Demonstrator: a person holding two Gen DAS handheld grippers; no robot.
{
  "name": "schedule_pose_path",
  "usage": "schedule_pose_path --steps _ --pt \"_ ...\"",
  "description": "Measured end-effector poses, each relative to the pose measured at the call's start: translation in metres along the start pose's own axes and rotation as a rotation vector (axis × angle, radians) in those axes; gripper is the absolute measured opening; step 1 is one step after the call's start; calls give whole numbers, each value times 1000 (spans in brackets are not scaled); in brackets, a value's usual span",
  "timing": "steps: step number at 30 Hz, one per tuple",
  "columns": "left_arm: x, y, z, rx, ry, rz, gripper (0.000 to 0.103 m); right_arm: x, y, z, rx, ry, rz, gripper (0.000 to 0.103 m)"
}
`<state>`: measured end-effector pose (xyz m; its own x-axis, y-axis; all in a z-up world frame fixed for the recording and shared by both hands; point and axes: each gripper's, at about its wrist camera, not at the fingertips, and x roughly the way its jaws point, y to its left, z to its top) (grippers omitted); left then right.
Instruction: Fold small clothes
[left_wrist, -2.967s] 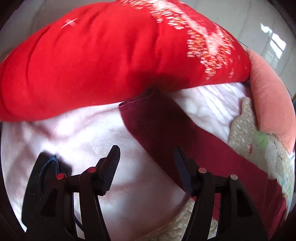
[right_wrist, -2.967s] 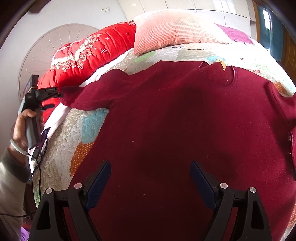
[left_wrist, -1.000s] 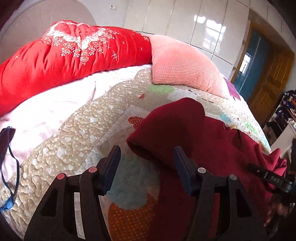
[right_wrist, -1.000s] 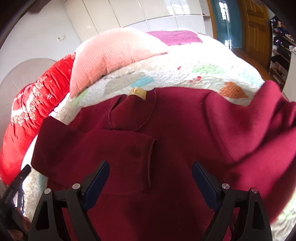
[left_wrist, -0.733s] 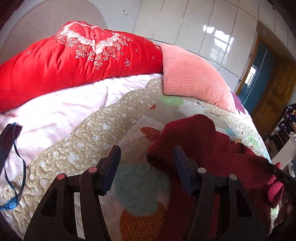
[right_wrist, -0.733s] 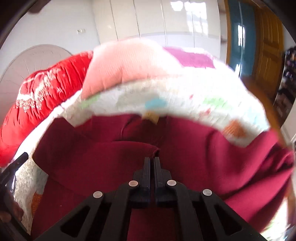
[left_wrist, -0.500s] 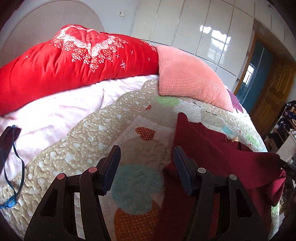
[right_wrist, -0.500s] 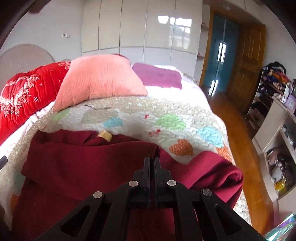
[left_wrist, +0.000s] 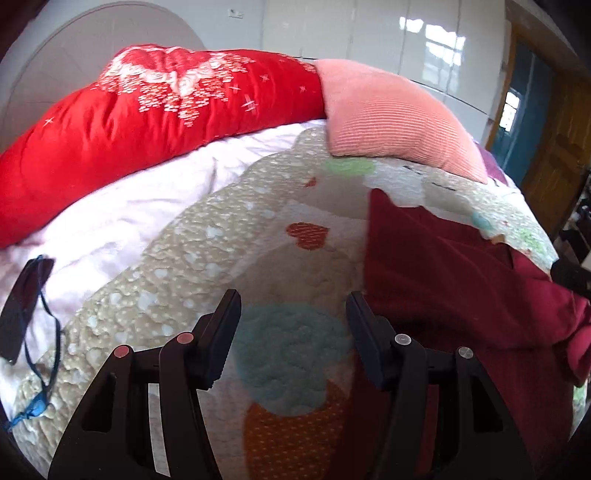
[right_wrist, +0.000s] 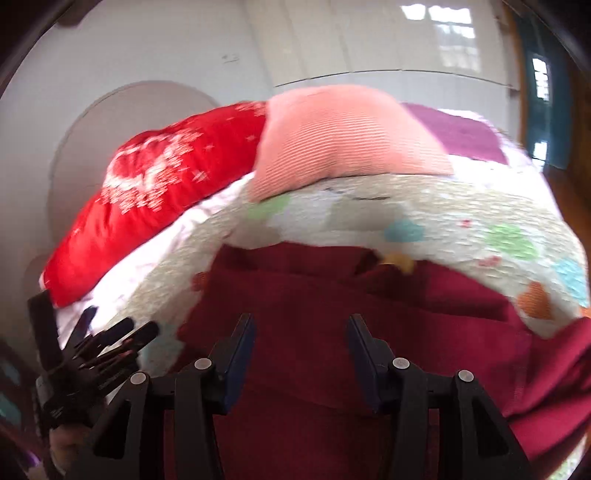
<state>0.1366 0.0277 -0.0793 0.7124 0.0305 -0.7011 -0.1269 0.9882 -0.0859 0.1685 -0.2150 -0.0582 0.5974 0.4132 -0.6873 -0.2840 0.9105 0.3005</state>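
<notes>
While both grippers (left gripper, right gripper) gape, the maroon sweater lies folded.

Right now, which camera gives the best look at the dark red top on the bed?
The right wrist view: the dark red top fills its lower half, collar included, though blurred. The left wrist view shows only its left edge and a bunched sleeve at the right side.

Both wrist views low over the quilt, facing the headboard, sharing the pink pillow.
</notes>
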Motion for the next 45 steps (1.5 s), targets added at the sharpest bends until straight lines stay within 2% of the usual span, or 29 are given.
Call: schedule_pose_path --steps 3,4,7,11,14,15,17,19,23,26,28,30,32,36,38,39,40,42,43,44,45 --pt "4 30 5 -84 13 42 59 31 32 -21 53 101 207 49" --pt "4 38 6 -112 13 48 59 38 38 -29 74 118 237 49" --pt "4 56 7 -173 17 55 59 62 48 -40 121 108 190 49" --pt "5 66 8 -204 28 43 59 102 44 -26 201 78 157 49" --pt "1 72 11 -215 2 66 59 112 71 -7 147 11 236 49" --pt "0 75 12 -224 -7 76 59 119 78 -1 128 15 262 51" --pt "-1 82 13 -253 -17 81 59 136 80 0 164 88 312 51" --pt "0 87 13 -278 -16 75 59 135 69 -9 220 130 362 51" --pt "1 77 11 -252 -10 36 59 87 50 -29 181 175 380 50" --pt "-3 59 12 -206 -30 -40 59 40 27 -30 146 84 307 50" --pt "-5 46 15 -181 -41 -114 59 20 11 -17 131 -14 204 50" --pt "-5 31 18 -150 -39 -193 60 23 -2 3 124 -61 67 50" --pt "-5 17 19 -99 -38 -235 60 42 -9 20 90 -61 -11 50" --pt "2 4 16 -29 -33 -210 60 99 -11 39 -64 16 -128 50" --pt "8 4 14 -29 -17 -222 60 124 -11 42 -114 71 -106 49" --pt "11 3 14 -25 -7 -225 60 129 -11 39 -132 100 -84 33" --pt "14 2 14 -18 3 -223 60 132 -6 36 -179 118 -117 18" --pt "20 -3 14 0 25 -221 64 134 -5 30 -253 117 -256 5" --pt "23 -6 11 15 42 -212 67 141 -10 27 -253 131 -362 5" --pt "28 -9 9 29 63 -197 70 143 -20 24 -228 137 -397 4" --pt "31 -10 6 36 81 -188 70 142 -27 23 -187 127 -390 4"
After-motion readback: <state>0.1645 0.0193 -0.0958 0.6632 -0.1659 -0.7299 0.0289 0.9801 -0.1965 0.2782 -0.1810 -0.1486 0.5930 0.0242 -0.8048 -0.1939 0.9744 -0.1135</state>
